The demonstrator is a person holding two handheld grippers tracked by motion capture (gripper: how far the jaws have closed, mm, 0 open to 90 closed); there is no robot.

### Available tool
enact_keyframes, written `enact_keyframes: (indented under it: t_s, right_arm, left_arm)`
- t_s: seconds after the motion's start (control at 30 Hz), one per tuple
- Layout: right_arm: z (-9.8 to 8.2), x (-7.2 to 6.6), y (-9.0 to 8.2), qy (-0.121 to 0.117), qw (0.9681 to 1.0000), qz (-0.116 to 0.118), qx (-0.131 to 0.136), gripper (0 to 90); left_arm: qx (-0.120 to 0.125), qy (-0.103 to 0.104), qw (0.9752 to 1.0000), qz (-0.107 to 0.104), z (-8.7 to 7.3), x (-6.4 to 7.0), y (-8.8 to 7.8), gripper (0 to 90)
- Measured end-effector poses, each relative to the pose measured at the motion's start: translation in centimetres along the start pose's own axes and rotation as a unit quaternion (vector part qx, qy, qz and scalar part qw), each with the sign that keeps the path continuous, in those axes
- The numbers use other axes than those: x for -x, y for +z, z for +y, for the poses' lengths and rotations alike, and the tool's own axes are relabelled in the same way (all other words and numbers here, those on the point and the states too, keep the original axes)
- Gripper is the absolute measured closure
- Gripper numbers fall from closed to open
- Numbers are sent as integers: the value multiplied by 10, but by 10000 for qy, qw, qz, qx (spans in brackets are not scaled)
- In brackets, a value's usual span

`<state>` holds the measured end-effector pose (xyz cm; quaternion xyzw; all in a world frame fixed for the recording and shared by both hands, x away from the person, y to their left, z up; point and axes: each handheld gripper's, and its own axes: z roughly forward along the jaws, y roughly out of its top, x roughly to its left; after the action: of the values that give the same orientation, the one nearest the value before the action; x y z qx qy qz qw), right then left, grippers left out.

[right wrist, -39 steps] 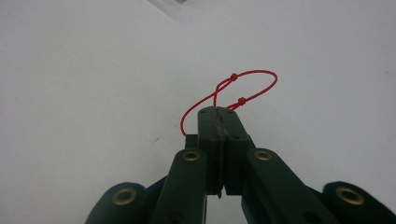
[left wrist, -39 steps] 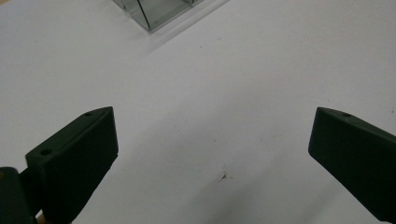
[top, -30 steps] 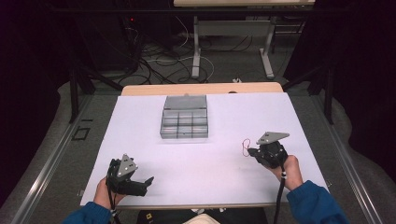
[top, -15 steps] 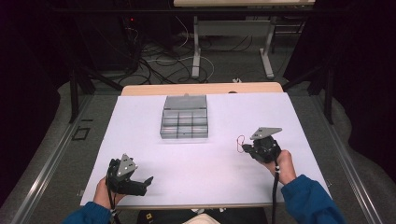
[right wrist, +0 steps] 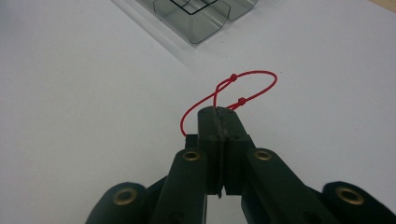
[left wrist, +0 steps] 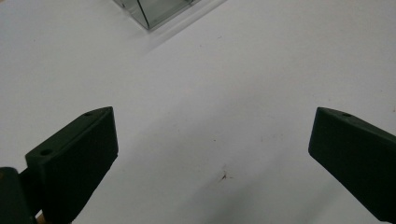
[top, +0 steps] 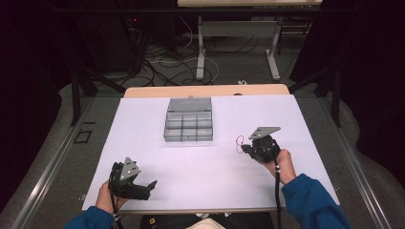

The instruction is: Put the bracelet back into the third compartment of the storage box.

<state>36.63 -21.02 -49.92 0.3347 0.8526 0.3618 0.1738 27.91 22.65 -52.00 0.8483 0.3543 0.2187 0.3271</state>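
- The right gripper (right wrist: 218, 114), at the lower right of the high view, pinches a red string loop (right wrist: 243, 88).
- The left gripper (left wrist: 210, 140) is spread wide over the white tabletop (top: 191, 162), lower left.
- A clear compartment box (top: 189, 126) sits at centre.

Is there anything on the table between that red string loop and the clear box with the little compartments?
Nothing visible. The right hand-held gripper is shut on the red string loop, and bare white table lies between it and the compartment box.

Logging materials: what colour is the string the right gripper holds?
Red string with small knots, clearest in the right gripper view.
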Motion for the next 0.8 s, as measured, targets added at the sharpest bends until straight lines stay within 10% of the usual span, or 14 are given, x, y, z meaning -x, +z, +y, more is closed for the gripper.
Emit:
enact_keyframes:
  t_s: [0.8]
  right_arm:
    - [31,3,13,-112,9998,156,43,900]
  left_arm:
    - [-41,-53,10000,-12,1,0,2,15]
